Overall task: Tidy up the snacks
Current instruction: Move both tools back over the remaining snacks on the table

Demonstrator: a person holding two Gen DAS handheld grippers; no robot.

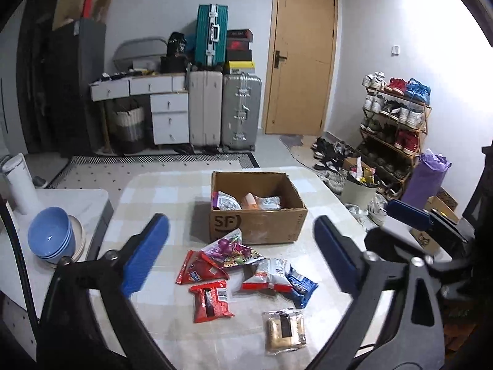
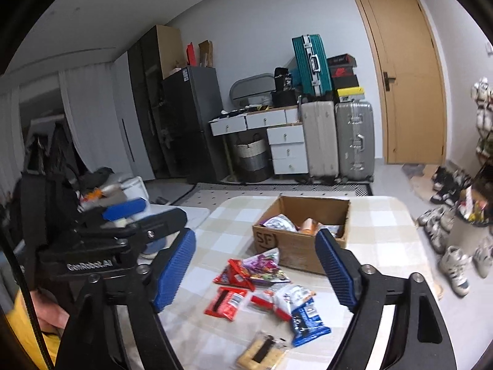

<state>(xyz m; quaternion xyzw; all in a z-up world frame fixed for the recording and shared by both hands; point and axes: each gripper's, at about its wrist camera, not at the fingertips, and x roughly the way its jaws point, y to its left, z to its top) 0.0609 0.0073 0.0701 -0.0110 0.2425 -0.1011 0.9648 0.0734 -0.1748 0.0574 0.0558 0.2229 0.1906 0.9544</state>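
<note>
The left gripper (image 1: 240, 256) hangs nearest, its blue jaws spread wide with nothing between them. The right gripper (image 2: 255, 268) is likewise parted and empty. Both hover short of the cardboard box (image 1: 257, 225) on the checked table (image 1: 160, 191). Loose snack packets (image 1: 246, 274) lie scattered just in front of the box, between it and the grippers; a few more packets (image 1: 246, 202) sit inside it.

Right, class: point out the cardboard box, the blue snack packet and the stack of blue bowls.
cardboard box (image 1: 265, 225): left wrist view, on its front wall.
blue snack packet (image 2: 308, 323): right wrist view, on the wrapper's middle.
blue bowls (image 1: 50, 234): left wrist view, inside the top bowl.
</note>
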